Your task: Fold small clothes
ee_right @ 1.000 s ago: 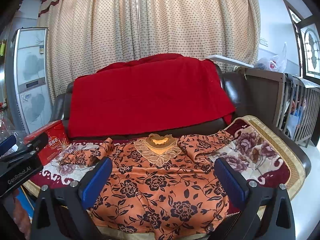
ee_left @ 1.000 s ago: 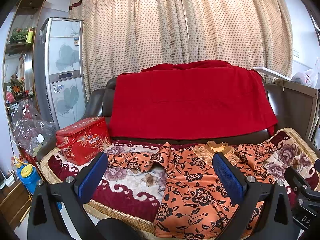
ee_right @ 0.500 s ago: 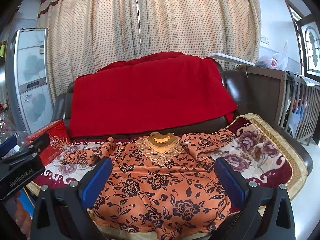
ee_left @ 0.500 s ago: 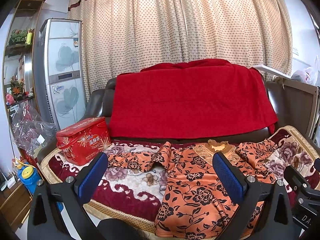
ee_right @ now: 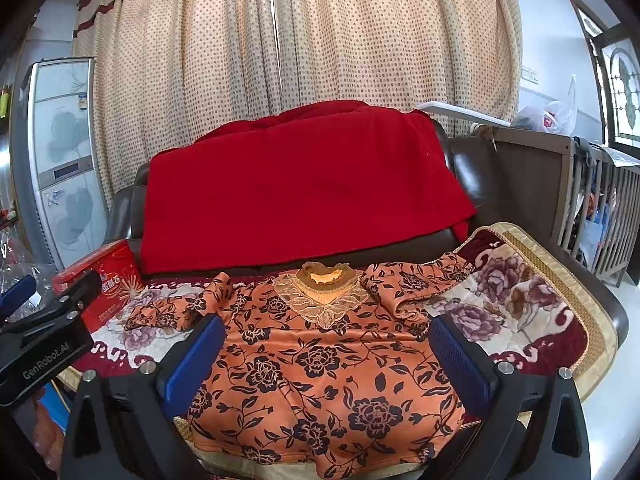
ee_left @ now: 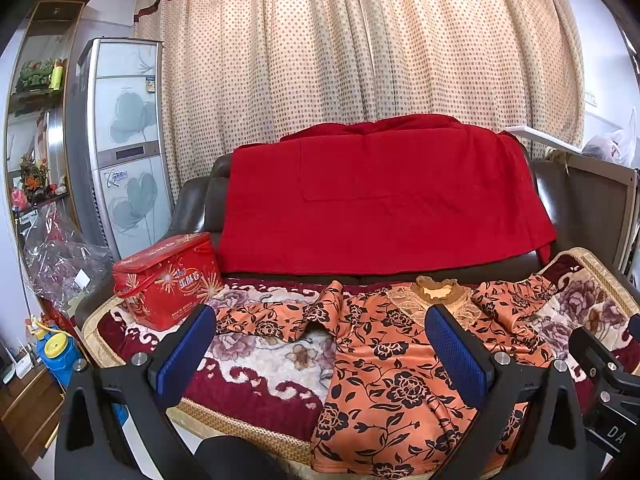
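An orange top with black flowers (ee_left: pixel 400 364) (ee_right: pixel 320 364) lies spread face up on the sofa seat, lace collar (ee_right: pixel 324 292) toward the backrest, both sleeves stretched sideways. My left gripper (ee_left: pixel 320 344) hovers open in front of the top's left side and left sleeve (ee_left: pixel 276 316), holding nothing. My right gripper (ee_right: pixel 326 354) hangs open above the body of the top, blue pads (ee_right: pixel 460 360) wide apart, touching nothing. Each gripper shows at the edge of the other's view.
A floral blanket (ee_left: pixel 260 360) (ee_right: pixel 520 304) covers the seat. A red cloth (ee_left: pixel 380 200) drapes over the backrest. A red tin box (ee_left: pixel 168 280) stands on the seat's left end. A wooden crib (ee_right: pixel 600 200) is at the right, a tall white unit (ee_left: pixel 120 140) at the left.
Both grippers have drifted slightly back and up, so the top sits a little lower and fuller in each view. The top itself has not moved.
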The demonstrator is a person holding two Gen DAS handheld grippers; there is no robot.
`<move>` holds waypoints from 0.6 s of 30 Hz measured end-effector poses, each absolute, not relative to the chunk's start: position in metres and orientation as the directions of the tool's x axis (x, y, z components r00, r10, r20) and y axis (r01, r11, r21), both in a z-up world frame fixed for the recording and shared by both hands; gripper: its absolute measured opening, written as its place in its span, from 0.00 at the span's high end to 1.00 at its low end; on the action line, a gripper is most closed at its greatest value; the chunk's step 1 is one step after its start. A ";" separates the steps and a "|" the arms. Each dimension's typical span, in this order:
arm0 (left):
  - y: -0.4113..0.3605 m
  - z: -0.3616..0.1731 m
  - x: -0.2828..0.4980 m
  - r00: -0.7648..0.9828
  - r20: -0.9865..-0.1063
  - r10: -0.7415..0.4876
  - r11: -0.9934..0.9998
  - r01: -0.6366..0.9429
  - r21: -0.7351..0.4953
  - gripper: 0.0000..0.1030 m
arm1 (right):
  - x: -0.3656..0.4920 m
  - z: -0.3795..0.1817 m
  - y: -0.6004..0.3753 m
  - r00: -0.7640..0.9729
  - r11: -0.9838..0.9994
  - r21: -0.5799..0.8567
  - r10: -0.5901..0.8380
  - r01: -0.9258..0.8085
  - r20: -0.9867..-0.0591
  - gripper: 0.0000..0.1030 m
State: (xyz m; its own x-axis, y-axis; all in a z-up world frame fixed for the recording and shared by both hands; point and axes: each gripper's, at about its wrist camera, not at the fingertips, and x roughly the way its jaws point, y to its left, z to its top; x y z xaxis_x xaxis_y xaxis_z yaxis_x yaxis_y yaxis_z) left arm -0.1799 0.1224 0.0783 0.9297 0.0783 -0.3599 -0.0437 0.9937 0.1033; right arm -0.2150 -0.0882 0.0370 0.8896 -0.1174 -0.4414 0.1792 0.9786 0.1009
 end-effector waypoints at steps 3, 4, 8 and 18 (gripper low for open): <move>0.122 0.077 -0.180 0.929 -0.363 0.080 0.993 -0.044 0.106 0.00 | -0.214 0.033 -0.087 0.904 0.979 0.109 -0.112 0.172 -0.413 0.00; 0.122 0.077 -0.180 0.928 -0.364 0.080 0.993 -0.044 0.106 0.00 | -0.214 0.032 -0.087 0.904 0.979 0.110 -0.112 0.171 -0.413 0.00; 0.120 0.075 -0.178 0.926 -0.368 0.082 0.993 -0.045 0.110 0.00 | -0.212 0.030 -0.085 0.906 0.980 0.105 -0.113 0.169 -0.408 0.00; 0.115 0.069 -0.166 0.917 -0.387 0.092 0.991 -0.047 0.126 0.00 | -0.199 0.027 -0.086 0.868 0.982 0.025 -0.154 0.188 -0.472 0.00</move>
